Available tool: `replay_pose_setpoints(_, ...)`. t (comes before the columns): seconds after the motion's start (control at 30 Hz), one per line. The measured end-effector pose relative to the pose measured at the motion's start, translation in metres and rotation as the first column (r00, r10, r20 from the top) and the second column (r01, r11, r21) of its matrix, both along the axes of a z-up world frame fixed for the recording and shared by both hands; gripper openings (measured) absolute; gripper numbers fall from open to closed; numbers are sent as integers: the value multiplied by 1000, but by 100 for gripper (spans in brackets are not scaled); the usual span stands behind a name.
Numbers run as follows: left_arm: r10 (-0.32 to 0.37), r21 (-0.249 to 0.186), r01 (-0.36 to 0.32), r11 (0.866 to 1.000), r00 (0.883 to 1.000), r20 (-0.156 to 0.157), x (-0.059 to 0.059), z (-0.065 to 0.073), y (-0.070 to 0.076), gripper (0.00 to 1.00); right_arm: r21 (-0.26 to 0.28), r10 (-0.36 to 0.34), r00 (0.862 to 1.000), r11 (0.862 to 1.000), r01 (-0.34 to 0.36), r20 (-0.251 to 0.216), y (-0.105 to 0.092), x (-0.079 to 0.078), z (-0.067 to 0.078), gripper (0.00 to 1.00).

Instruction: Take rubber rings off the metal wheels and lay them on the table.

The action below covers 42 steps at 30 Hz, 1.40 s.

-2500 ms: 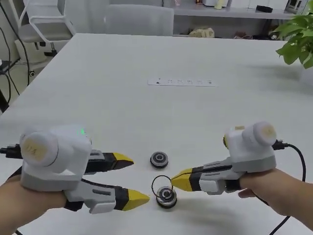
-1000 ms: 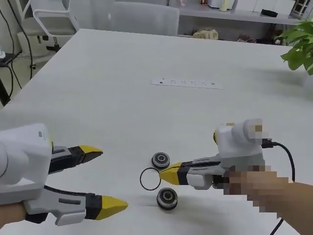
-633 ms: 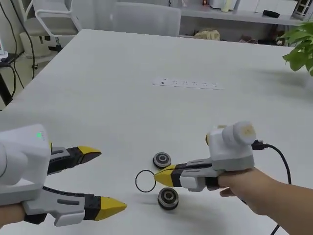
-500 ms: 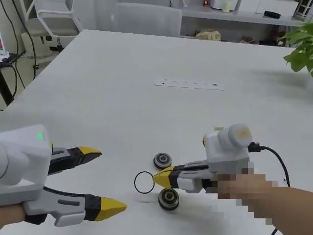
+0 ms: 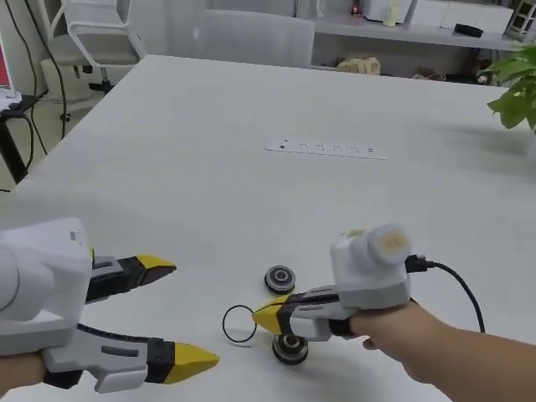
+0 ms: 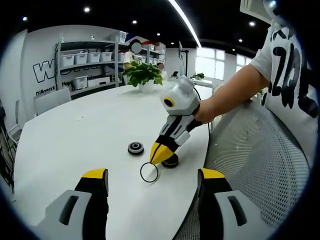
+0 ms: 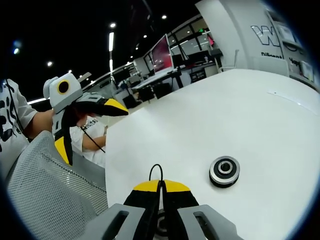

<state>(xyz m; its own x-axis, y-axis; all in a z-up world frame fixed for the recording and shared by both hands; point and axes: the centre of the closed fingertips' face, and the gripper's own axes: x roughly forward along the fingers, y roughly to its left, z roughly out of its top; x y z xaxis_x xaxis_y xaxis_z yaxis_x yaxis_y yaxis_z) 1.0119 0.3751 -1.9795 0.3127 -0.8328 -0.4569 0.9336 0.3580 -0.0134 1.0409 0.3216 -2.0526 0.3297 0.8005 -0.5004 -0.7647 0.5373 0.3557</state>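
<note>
My right gripper (image 5: 256, 316) is shut on the edge of a thin black rubber ring (image 5: 239, 323), which hangs low over the white table (image 5: 251, 193), left of the wheels. The ring (image 6: 149, 172) also shows in the left gripper view, and as a loop (image 7: 156, 172) past my right gripper (image 7: 161, 186). One metal wheel (image 5: 280, 279) stands free behind the right gripper. A second wheel (image 5: 290, 347) sits under the right gripper's fingers, partly hidden. My left gripper (image 5: 180, 314) is open at the near left, apart from the ring.
A white power strip (image 5: 327, 148) lies mid-table. A green plant (image 5: 515, 92) stands at the far right, and chairs (image 5: 251, 33) sit behind the table. The near table edge runs just below both grippers.
The right gripper has carried the ring leftward, from above the near wheel to the table beside it. The left gripper has drawn back to the left with its jaws wider apart.
</note>
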Motion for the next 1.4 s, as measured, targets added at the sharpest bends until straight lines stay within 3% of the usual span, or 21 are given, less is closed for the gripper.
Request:
replay_pose_setpoints(0.4,9,-1,-9,1000,1000,-6,-1,0,3,71,-25,6,1000,1000,-5,24,0,1,-2,3)
replay_pose_setpoints(0.77,6,2,-6,1000,1000,-8,-1,-1,1,71,-3,-8,1000,1000,8,24,-7,2,6,7)
replay_pose_setpoints(1.17,-18,15,19,1000,1000,-25,0,-5,-5,71,5,-3,1000,1000,3,22,-23,-3,12,8)
replay_pose_setpoints(1.4,-38,19,38,999,999,-18,2,-4,-13,70,-3,7,1000,1000,-7,21,-31,-8,13,9)
